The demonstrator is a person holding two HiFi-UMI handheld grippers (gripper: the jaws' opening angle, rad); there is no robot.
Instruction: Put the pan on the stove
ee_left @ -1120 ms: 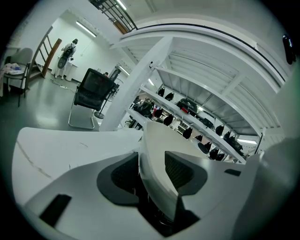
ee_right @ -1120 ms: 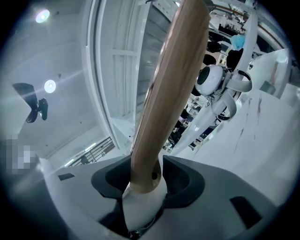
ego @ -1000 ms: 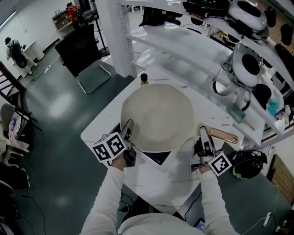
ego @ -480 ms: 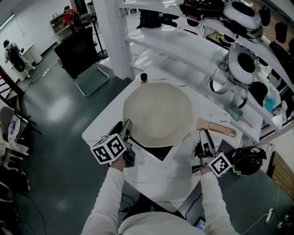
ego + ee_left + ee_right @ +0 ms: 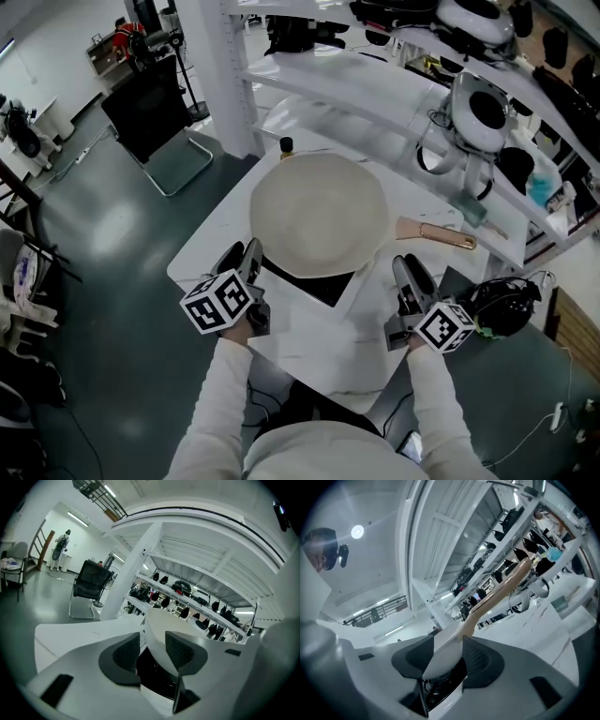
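Head view shows the round cream-white pan (image 5: 319, 216) in the middle of the white table (image 5: 202, 258), over the flat black stove (image 5: 314, 284), which shows only at the pan's near edge. I cannot tell if the pan rests on it. The pan's brown wooden handle (image 5: 436, 234) points to the right. The left gripper (image 5: 251, 255) has its jaws loosely around the near left rim, with a dark gap beside one pad. The right gripper (image 5: 405, 267) is closed on the rim near the handle.
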